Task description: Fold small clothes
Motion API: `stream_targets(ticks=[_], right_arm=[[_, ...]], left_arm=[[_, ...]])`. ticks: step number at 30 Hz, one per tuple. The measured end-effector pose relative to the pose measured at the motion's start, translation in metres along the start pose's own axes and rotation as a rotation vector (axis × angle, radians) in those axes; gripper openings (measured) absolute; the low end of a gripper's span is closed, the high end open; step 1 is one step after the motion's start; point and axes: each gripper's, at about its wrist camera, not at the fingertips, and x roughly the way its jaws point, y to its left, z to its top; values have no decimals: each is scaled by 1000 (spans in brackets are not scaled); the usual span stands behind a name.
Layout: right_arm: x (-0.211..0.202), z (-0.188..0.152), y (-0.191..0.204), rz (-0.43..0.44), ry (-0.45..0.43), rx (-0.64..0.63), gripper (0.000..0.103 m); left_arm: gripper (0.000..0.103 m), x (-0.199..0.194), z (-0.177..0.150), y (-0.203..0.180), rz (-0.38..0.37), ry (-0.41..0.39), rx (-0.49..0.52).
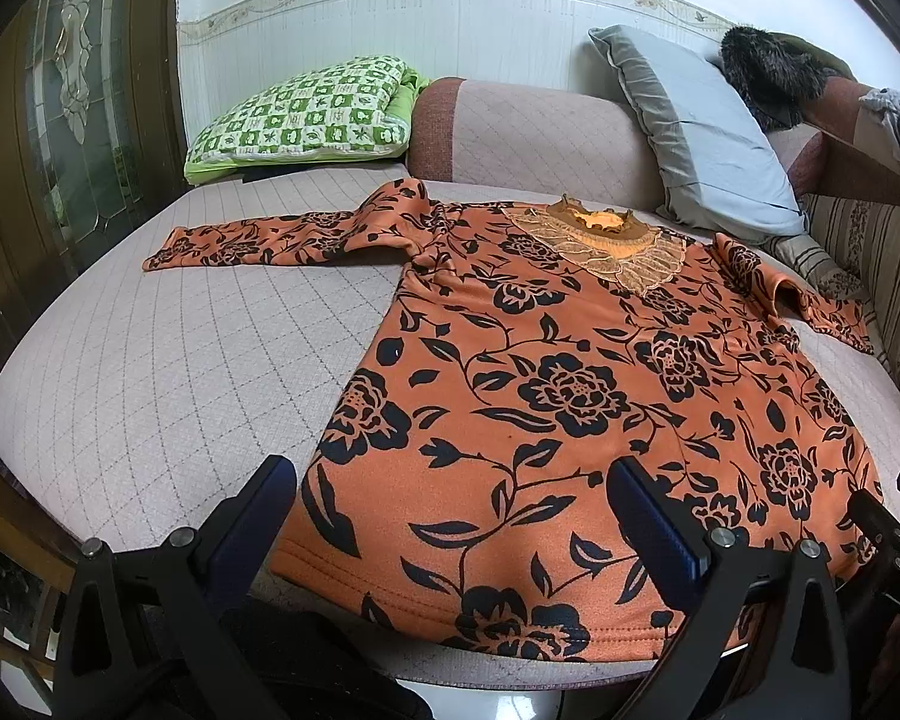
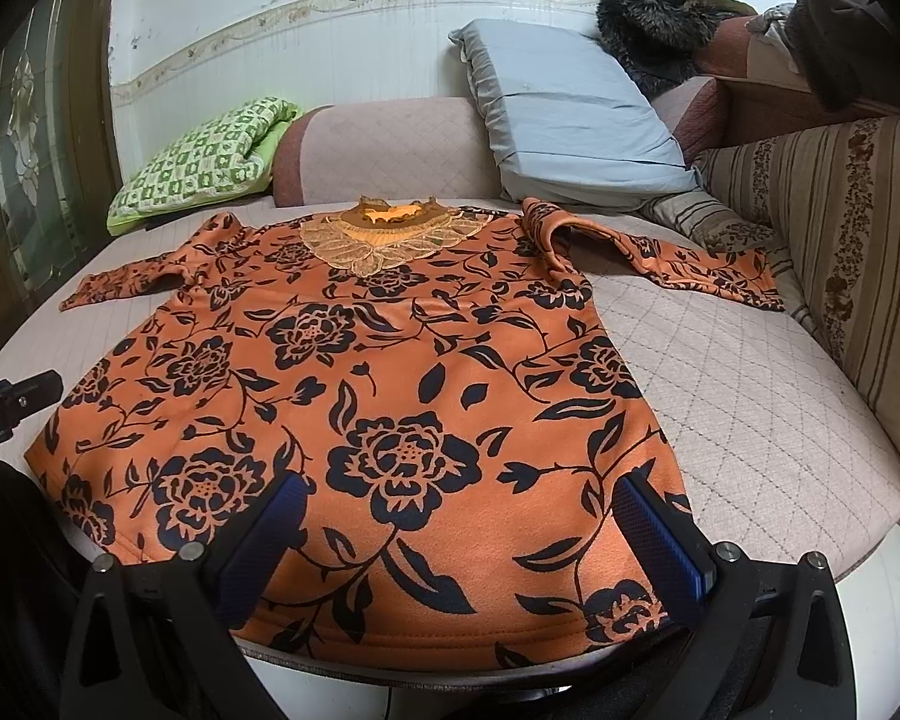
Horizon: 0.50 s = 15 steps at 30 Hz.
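An orange top with black flowers [image 1: 570, 396] [image 2: 354, 396] lies flat, front up, on a quilted sofa seat [image 1: 180, 372] [image 2: 750, 408], lace collar at the far end and both sleeves spread sideways. My left gripper [image 1: 450, 510] stands open above the hem's left part, nothing between its blue pads [image 1: 660, 528]. My right gripper [image 2: 459, 528] is open too, over the hem's right half, with the fabric showing between its fingers [image 2: 660, 540]. Part of the other gripper shows at the edge of each view.
A green checked pillow [image 1: 306, 111] and a grey pillow [image 1: 702, 132] lean against the sofa back [image 1: 540, 132]. A striped cushion [image 2: 840, 276] lines the right side. A dark furry garment [image 2: 648, 30] lies at the far right. The seat's front edge runs just under the hem.
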Motion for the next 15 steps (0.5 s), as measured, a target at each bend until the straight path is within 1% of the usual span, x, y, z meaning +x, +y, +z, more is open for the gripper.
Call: stream_targets(ticks=[15], right_arm=[[-1, 1, -1, 2, -5, 5, 103]], left_arm=[[103, 0, -1, -1, 2, 0, 0]])
